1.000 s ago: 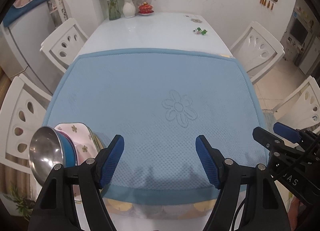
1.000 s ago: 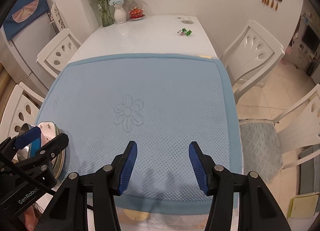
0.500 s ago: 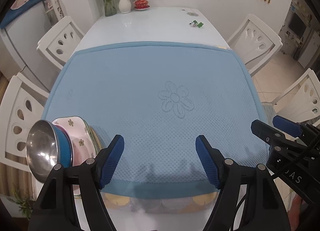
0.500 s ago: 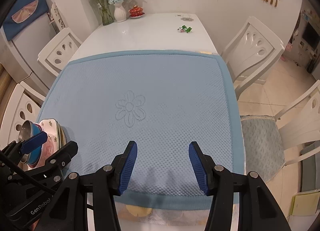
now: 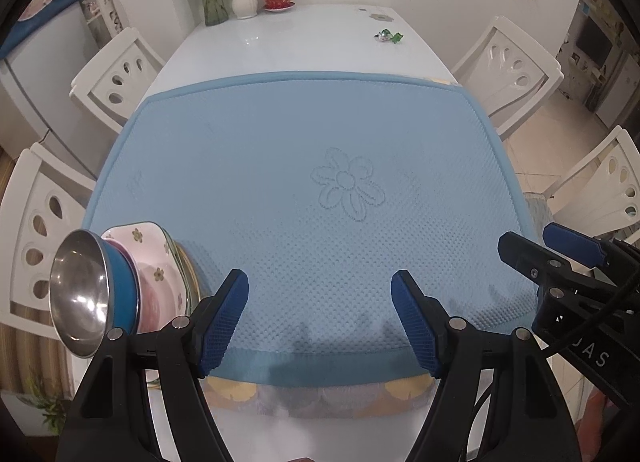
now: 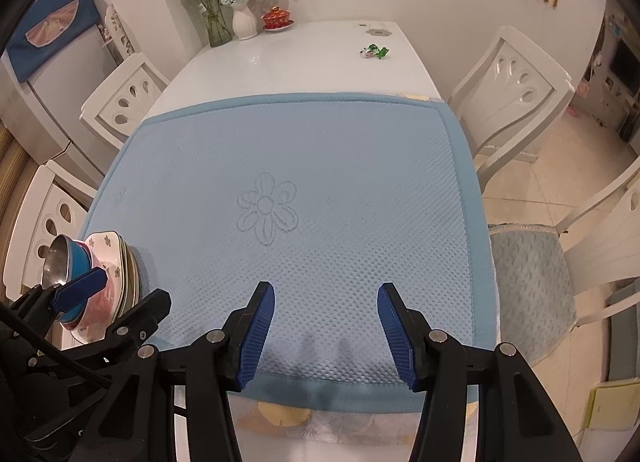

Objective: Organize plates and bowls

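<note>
**A:** Steel on top, then blue, then pink: your stack sits at the near left corner of the blue mat (image 5: 304,134). The steel-lined blue bowl (image 5: 94,294) is nested in the pink flowered square dish (image 5: 158,258), with green-rimmed plates (image 6: 130,274) under them.

**B:** What has changed in the last second?

**A:** Very little. Your left gripper (image 5: 320,318) has tipped slightly, so the stack shows more fully in its view and the far vase has dropped lower in the picture. The dishes themselves lie exactly as they did. Your right gripper (image 6: 326,332) has not budged, and its view matches the earlier one.

**B:** And the tools?

**A:** Both are released. Your left jaws stand wide apart with only mat between the blue pads; your right jaws are parted less, also around nothing. The stack is just beside your left gripper's left finger, outside the jaws.

**B:** So where does that leave me?

**A:** Everything looks gathered into one pile, and no loose plate or bowl shows on the mat. I would judge the sorting done, or close to it.
</note>
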A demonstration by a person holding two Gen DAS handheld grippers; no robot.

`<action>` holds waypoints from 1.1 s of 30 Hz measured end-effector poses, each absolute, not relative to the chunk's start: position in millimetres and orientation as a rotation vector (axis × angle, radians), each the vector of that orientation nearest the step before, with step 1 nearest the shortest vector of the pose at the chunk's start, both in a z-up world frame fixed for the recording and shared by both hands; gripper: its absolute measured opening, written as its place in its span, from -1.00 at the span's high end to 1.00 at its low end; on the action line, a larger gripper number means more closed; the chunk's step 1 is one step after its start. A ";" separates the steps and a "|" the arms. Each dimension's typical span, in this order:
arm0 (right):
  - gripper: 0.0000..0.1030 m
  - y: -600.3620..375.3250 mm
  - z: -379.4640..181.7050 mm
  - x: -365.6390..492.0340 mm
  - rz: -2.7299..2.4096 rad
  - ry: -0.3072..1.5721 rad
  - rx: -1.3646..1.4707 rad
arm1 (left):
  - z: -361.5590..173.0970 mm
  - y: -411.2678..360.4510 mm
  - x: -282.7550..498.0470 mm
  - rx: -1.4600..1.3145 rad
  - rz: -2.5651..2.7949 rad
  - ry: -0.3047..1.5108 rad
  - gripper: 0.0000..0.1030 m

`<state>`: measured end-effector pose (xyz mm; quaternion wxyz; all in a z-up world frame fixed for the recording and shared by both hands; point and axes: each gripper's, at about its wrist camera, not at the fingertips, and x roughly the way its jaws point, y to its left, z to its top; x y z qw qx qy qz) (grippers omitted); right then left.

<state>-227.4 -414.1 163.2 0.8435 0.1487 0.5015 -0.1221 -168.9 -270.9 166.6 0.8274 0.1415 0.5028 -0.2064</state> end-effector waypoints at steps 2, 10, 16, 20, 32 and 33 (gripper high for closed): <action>-0.01 -415.2 161.0 -227.9 -0.250 1.069 0.327 | 166.1 -270.6 -169.8 0.299 -0.437 1.070 -0.41; -0.01 -413.7 158.3 -229.8 -0.238 1.075 0.326 | 164.1 -270.8 -172.2 0.312 -0.433 1.077 -0.41; -0.01 -413.4 156.0 -230.8 -0.230 1.081 0.335 | 162.6 -270.8 -172.9 0.306 -0.434 1.083 -0.41; -0.01 -413.4 153.5 -231.5 -0.229 1.087 0.343 | 160.4 -268.7 -171.7 0.281 -0.444 1.102 -0.41; -0.01 -411.8 150.0 -234.0 -0.213 1.078 0.362 | 156.4 -262.6 -169.9 0.220 -0.458 1.137 -0.41; -0.01 -411.7 150.4 -234.1 -0.209 1.075 0.363 | 156.2 -263.0 -169.8 0.222 -0.459 1.138 -0.41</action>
